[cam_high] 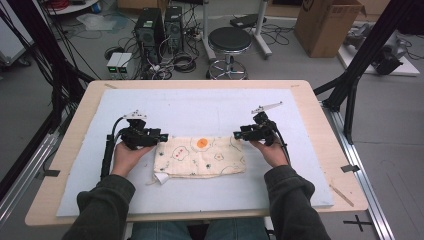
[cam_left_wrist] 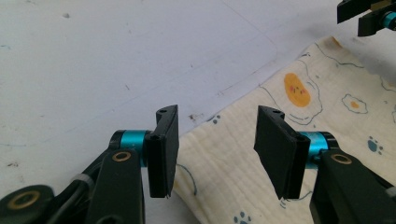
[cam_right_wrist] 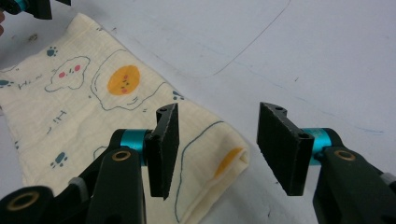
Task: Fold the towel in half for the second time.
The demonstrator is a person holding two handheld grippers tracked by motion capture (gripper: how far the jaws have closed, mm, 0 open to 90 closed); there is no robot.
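Lying flat on the worktop [cam_high: 310, 150], a folded cloth [cam_high: 200, 157], left claw [cam_high: 159, 136] and right claw [cam_high: 238, 134] both released, one at each end

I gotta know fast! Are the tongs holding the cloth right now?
Left tongs: open, holding nothing, over the cloth's edge.
Right tongs: open, holding nothing, over the cloth's folded end.
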